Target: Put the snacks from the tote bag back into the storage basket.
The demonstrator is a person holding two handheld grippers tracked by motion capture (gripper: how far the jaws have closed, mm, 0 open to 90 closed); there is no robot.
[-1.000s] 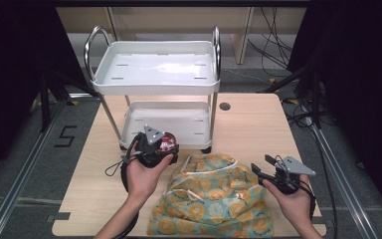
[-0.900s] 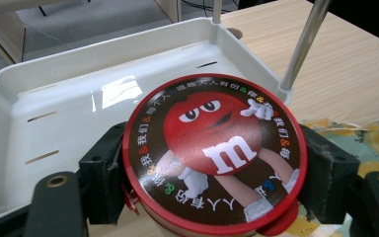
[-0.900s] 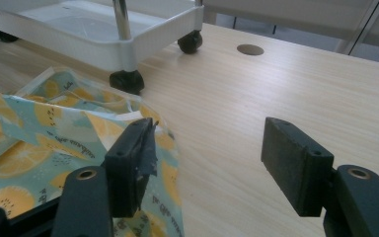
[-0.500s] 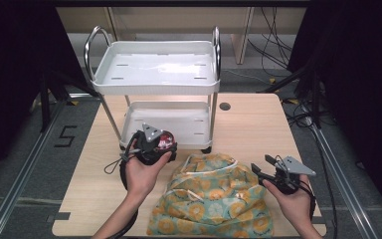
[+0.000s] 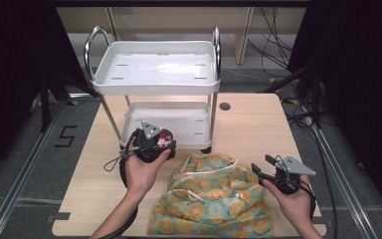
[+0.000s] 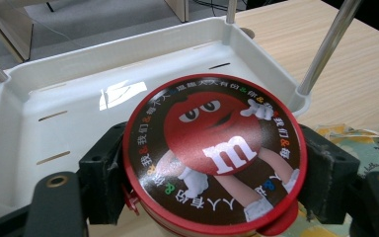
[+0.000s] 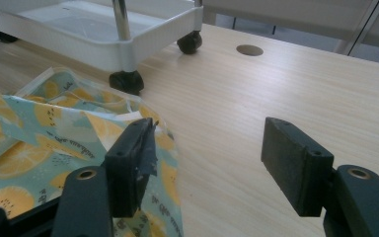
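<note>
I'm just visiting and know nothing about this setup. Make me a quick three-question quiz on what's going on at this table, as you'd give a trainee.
1. True or false: the left gripper is shut on the round red tin.
2. Multiple choice: the tin is held next to which part of the white cart? A) top tray B) lower tray C) a wheel
3. Fill in: the right gripper has its jaws ____, at the edge of the lemon-print bag.

Key: 1 true. 2 B, the lower tray lies just behind the tin. 3 open, with nothing between them.
</note>
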